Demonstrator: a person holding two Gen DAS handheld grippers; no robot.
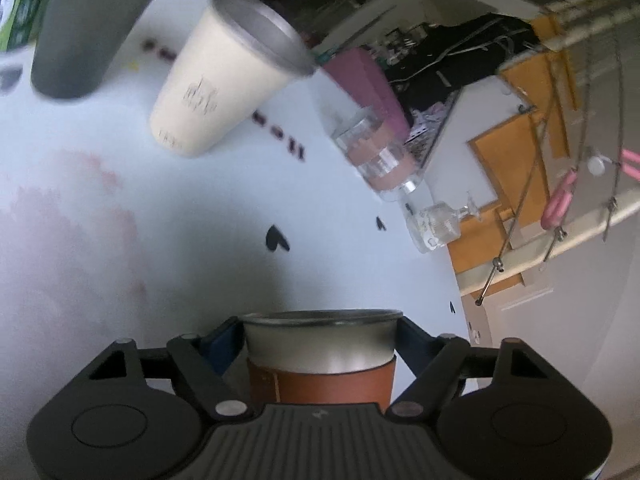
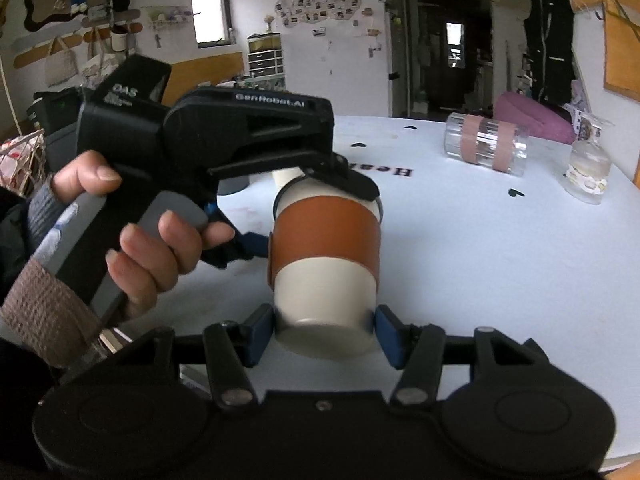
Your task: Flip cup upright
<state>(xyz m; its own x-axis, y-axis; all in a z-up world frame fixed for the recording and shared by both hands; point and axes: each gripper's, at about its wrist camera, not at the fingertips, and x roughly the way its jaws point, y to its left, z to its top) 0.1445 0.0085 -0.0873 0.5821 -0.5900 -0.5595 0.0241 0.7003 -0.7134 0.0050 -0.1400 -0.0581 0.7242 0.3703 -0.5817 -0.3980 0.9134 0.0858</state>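
While both grippers' jaws clamp the cup (image 2: 325,264), the table (image 2: 480,280) lies bare below.

We were in a lived-in home: tote bags (image 2: 60,66) hung from wall pegs, a cluster of small photos (image 2: 318,4) was stuck to the white wall, a small drawer unit (image 2: 266,58) stood below, and a purple cushion (image 2: 532,118) lay beyond the white surface (image 2: 480,260) printed with black hearts.
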